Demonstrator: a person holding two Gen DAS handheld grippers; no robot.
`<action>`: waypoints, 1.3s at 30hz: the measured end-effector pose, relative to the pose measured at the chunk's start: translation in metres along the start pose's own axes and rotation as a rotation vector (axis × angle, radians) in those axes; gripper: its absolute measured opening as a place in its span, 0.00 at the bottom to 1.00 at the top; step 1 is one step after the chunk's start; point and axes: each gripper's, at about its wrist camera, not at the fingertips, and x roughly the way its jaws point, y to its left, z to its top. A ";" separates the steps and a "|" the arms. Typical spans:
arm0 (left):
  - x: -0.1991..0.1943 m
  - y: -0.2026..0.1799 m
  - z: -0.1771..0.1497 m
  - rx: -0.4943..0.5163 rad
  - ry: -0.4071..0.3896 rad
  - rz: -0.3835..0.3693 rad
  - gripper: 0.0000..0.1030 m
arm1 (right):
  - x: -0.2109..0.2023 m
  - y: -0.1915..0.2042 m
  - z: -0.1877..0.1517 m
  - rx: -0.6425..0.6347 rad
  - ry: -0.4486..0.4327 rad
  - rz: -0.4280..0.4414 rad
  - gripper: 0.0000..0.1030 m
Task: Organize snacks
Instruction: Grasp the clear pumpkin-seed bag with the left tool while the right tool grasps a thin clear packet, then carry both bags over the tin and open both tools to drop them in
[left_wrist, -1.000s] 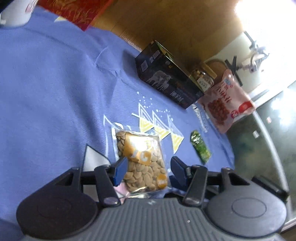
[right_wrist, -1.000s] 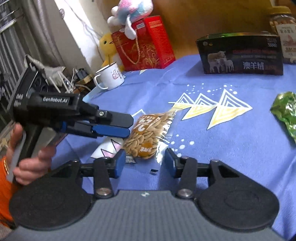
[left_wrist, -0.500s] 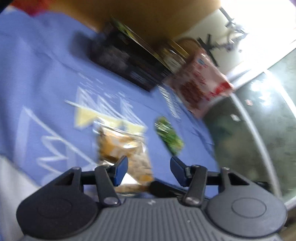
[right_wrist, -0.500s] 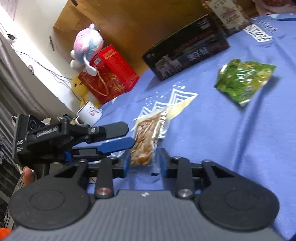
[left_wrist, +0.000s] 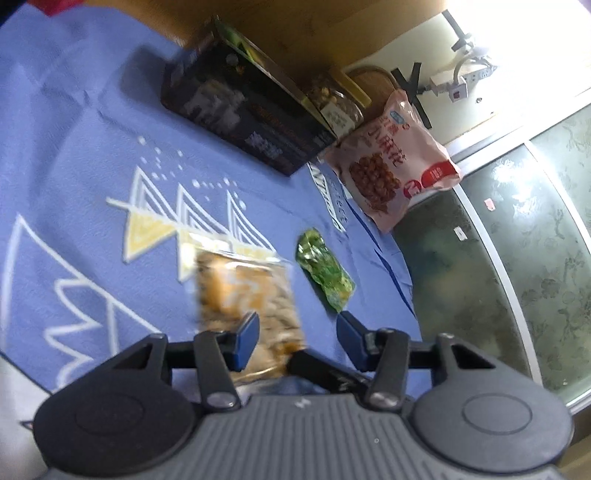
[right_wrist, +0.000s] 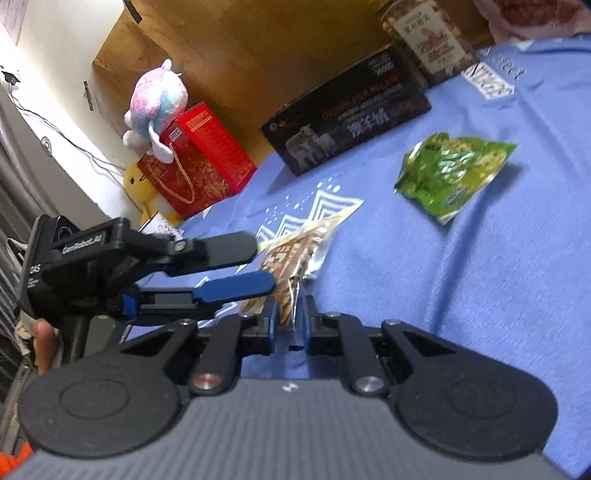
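A clear packet of pale nuts with an orange label (left_wrist: 245, 295) is lifted at its near edge off the blue cloth (left_wrist: 74, 155). My right gripper (right_wrist: 290, 325) is shut on that near edge of the nut packet (right_wrist: 295, 262), which stands tilted. My left gripper (left_wrist: 295, 332) is open, its jaws on either side of the packet's near end; it also shows from the side in the right wrist view (right_wrist: 236, 266). A small green snack packet (left_wrist: 325, 273) lies on the cloth to the right, also in the right wrist view (right_wrist: 454, 173).
A dark box (left_wrist: 240, 114), a jar of nuts (left_wrist: 336, 107) and a pink snack bag (left_wrist: 395, 166) stand at the back. A red gift bag (right_wrist: 195, 158) with a plush toy (right_wrist: 159, 103) stands at the far left. The cloth's right edge (left_wrist: 406, 291) drops off.
My right gripper has closed on the nut packet's near edge and tipped it up off the cloth. Both views have swung toward the green packet. My left gripper stays open.
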 end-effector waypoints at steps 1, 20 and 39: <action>-0.003 0.001 0.001 0.003 -0.011 0.008 0.46 | -0.002 -0.001 0.001 -0.002 -0.013 -0.008 0.15; 0.007 0.016 -0.002 -0.075 0.006 -0.015 0.47 | -0.019 -0.012 0.006 0.046 -0.072 -0.041 0.28; 0.009 0.018 0.002 -0.056 0.028 -0.017 0.47 | 0.004 -0.009 0.005 0.106 -0.021 0.059 0.13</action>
